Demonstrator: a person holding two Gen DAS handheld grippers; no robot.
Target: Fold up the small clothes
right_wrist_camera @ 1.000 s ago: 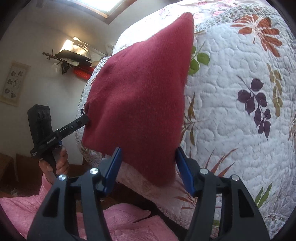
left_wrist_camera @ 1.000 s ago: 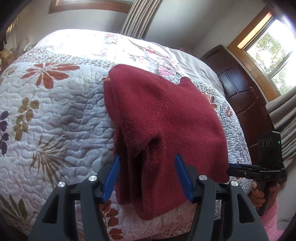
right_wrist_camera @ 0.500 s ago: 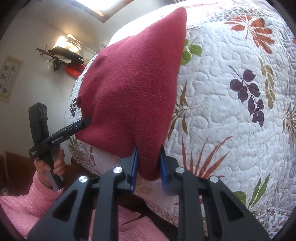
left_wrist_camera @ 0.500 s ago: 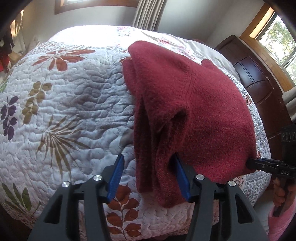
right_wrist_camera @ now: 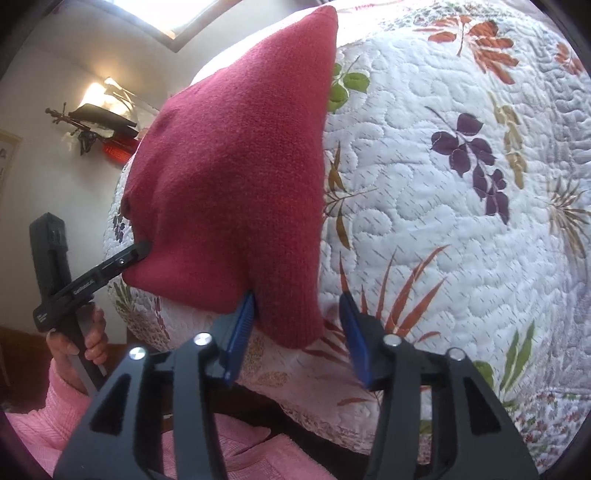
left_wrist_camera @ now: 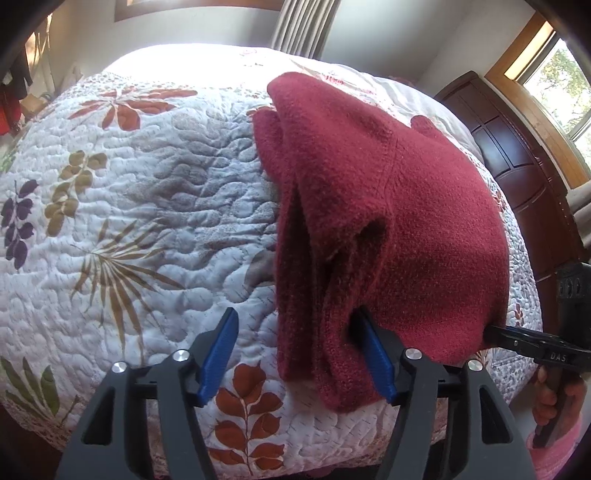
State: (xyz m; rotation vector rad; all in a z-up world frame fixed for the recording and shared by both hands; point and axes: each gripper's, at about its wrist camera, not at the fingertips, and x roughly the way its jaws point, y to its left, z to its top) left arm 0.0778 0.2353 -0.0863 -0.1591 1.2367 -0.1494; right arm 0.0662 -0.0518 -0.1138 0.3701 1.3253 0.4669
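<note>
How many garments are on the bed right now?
1: a red fleece garment on the quilt at the bed's near edge, between both grippers. Folded layers might hide another.

White quilted bedspread (left_wrist_camera: 147, 206) with leaf prints filling the frame, dark wooden door (left_wrist_camera: 517, 177) at right, grey curtain (left_wrist_camera: 303, 26) at top centre, window (left_wrist_camera: 561, 81) upper right, wall lamp (right_wrist_camera: 99, 96) at upper left

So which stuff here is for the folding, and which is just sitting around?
For the folding:
- dark red fleece garment
- left claw, open
- right claw, open

Just around:
- white leaf-patterned quilt
- dark wooden door
- beige curtain
</note>
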